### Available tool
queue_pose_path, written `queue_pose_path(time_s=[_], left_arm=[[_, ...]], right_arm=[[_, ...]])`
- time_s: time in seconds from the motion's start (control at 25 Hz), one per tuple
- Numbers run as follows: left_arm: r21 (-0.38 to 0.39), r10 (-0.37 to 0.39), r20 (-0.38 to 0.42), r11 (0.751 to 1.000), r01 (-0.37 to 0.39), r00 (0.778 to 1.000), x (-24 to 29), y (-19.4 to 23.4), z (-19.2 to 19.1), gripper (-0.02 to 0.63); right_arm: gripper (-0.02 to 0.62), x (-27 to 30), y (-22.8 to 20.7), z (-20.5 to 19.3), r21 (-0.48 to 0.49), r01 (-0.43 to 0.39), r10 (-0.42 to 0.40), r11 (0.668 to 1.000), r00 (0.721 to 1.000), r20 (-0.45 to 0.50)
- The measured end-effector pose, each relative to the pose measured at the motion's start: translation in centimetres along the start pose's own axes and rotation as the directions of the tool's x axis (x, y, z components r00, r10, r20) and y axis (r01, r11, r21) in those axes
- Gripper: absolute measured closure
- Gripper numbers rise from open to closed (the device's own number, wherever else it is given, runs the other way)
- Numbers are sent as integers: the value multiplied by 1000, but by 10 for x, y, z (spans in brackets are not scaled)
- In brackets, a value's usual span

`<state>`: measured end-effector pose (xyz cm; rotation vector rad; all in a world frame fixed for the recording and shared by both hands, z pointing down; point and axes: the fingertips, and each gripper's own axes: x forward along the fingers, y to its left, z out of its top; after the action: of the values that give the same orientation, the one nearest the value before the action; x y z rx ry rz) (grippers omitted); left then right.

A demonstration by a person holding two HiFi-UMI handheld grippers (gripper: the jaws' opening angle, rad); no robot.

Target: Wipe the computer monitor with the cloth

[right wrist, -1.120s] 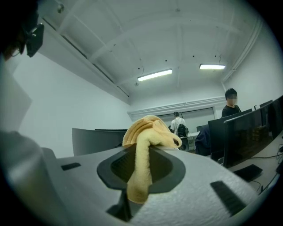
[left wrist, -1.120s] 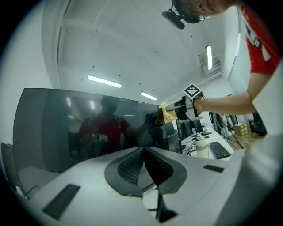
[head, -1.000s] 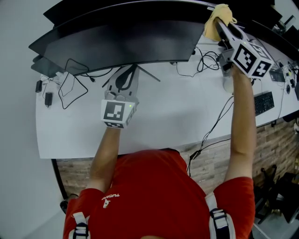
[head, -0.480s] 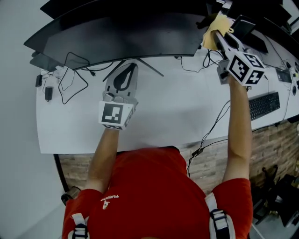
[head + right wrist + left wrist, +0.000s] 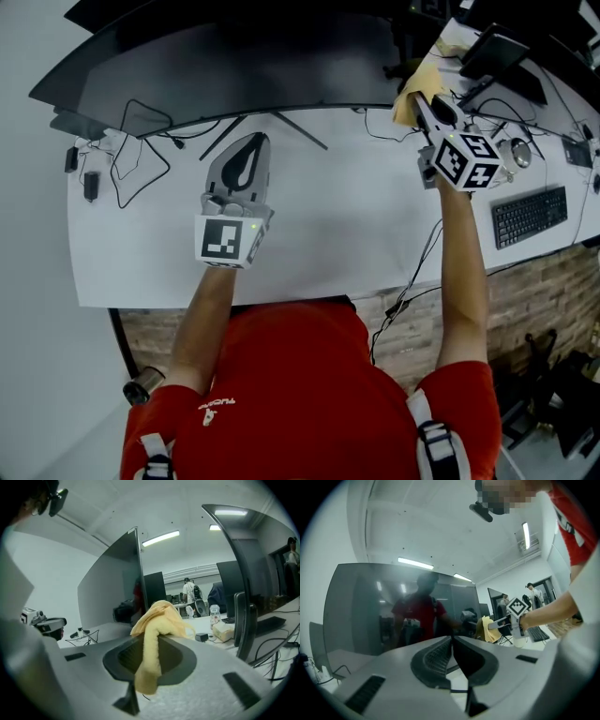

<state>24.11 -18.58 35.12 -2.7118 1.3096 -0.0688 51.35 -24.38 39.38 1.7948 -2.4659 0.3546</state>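
The right gripper [image 5: 422, 101] pinches the yellow cloth [image 5: 411, 86] in its fingers, just beside the right end of the monitor [image 5: 234, 70]. The screen's long axis runs leftward from the cloth, so a wipe would likely sweep left. The left gripper [image 5: 246, 150], fingers pressed together and empty, sits over the worktop [image 5: 347, 216] near the monitor's middle.

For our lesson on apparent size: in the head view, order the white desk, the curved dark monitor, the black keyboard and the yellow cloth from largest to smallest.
1. White desk.
2. Curved dark monitor.
3-4. Black keyboard and yellow cloth look about alike; the cloth is bunched up, so I leave them unranked.
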Motion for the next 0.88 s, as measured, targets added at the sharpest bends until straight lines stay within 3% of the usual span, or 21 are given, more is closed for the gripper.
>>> queue_pose_path(time_s=[0.32, 0.88], left_arm=[[8, -8, -48, 1000, 8, 999, -8, -3, -17, 591], [27, 28, -90, 999, -26, 996, -31, 10, -29, 591]], right_arm=[[532, 14, -9, -57, 46, 19, -17, 999, 998, -57], [532, 22, -16, -121, 166, 61, -39, 984, 990, -133]])
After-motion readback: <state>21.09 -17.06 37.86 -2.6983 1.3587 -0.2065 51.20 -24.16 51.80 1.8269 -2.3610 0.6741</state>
